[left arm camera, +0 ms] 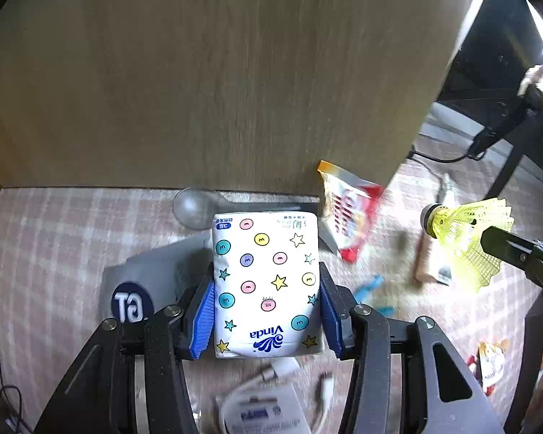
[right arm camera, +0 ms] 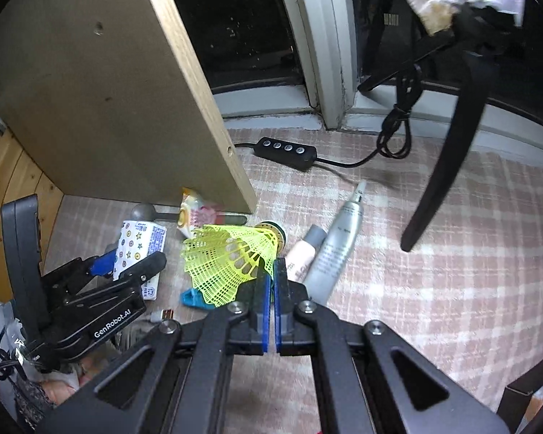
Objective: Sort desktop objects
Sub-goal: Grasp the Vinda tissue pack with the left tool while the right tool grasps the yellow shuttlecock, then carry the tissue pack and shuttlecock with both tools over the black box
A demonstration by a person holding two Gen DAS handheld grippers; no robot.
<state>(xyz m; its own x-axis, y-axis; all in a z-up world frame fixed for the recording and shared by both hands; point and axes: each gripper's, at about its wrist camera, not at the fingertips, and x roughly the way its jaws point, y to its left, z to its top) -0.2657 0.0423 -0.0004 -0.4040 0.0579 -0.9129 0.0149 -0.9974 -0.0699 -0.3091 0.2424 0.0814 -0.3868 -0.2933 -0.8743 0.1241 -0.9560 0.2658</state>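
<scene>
White soft tissue pack printed with coloured dots and stars (left arm camera: 268,284): held lengthwise between the blue ribbed pads (left arm camera: 204,320) of the left gripper (left arm camera: 267,296), both pads pressed against its long sides, the pack raised above the pink-and-white checked tablecloth (right arm camera: 434,271). Yellow plastic mesh shuttlecock with a dark-banded cork tip (right arm camera: 231,260): its skirt edge pinched between the blue pads of the right gripper (right arm camera: 272,278), whose jaws stand closed almost together on the thin mesh, tip pointing away from the gripper; in the left wrist view the same shuttlecock (left arm camera: 467,235) appears at right, clear of the cloth. Beneath and beside the shuttlecock: a silver cylindrical pump bottle (right arm camera: 338,249) lying on its side, touching a beige tube with a grey cap (right arm camera: 304,249); a small turquoise plastic clip (right arm camera: 192,298) on the cloth. Behind the tissue pack: a grey metal spoon (left arm camera: 192,208) and a red-and-white snack packet (left arm camera: 347,213), both at the foot of an upright light wooden panel (left arm camera: 217,79). Left of the pack: a grey item bearing a dark blue round logo (left arm camera: 132,302). Further back: a black four-button inline controller with cable (right arm camera: 284,149), near a white window frame (right arm camera: 325,72).
</scene>
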